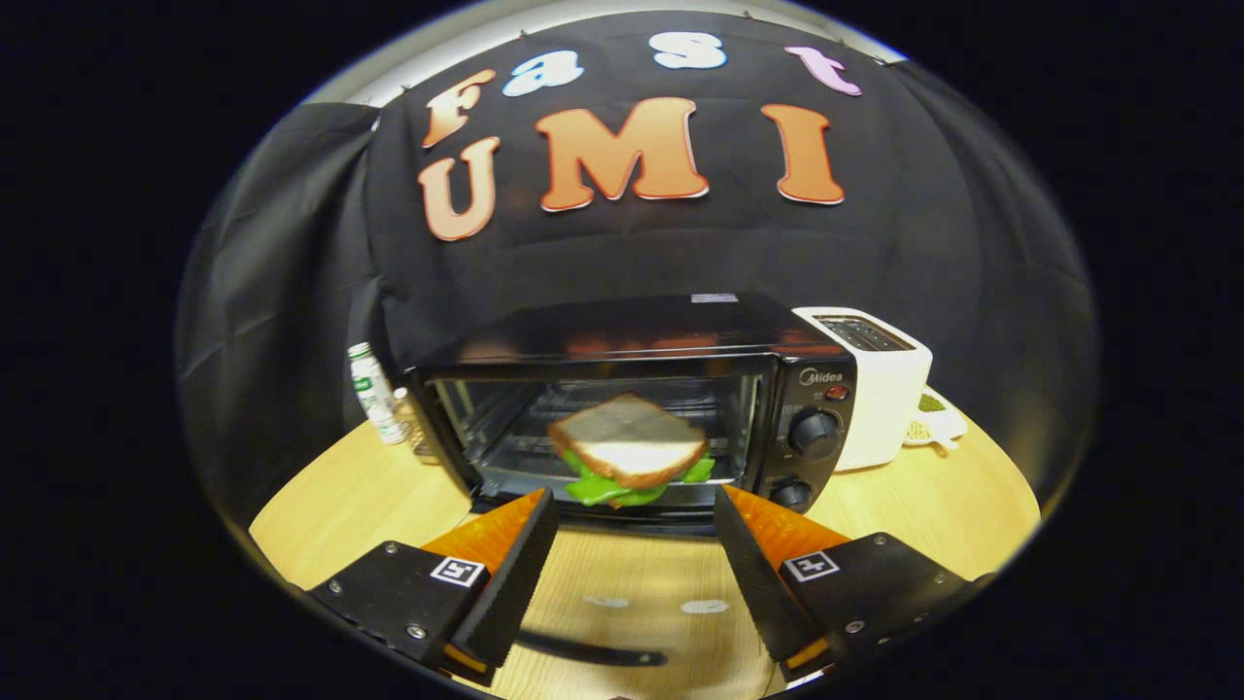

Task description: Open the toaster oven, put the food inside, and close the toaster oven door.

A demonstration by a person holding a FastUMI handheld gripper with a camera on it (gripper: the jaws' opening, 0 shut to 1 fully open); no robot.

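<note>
**A:** Going left to right: a bottle point(372, 392) is standing on the tabletop point(321, 506), then the toaster oven point(632, 408) with its door point(593, 583) hanging open. What's the gripper point(634, 544) doing?

**B:** Jaws are sitting spread wide, gripping nothing. The sandwich point(629, 449) is showing blurred just beyond them, at the oven's mouth. I'm guessing it's light and squishy, so pinch the bread sides gently. White toaster point(880, 384) is sitting on the right.

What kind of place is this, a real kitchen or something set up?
Probably a staged recording booth, not a real kitchen: black cloth hangs as the back wall, and one wooden table carries a toaster oven, a white toaster and a small bottle. A sandwich sits just ahead of the open gripper.
</note>
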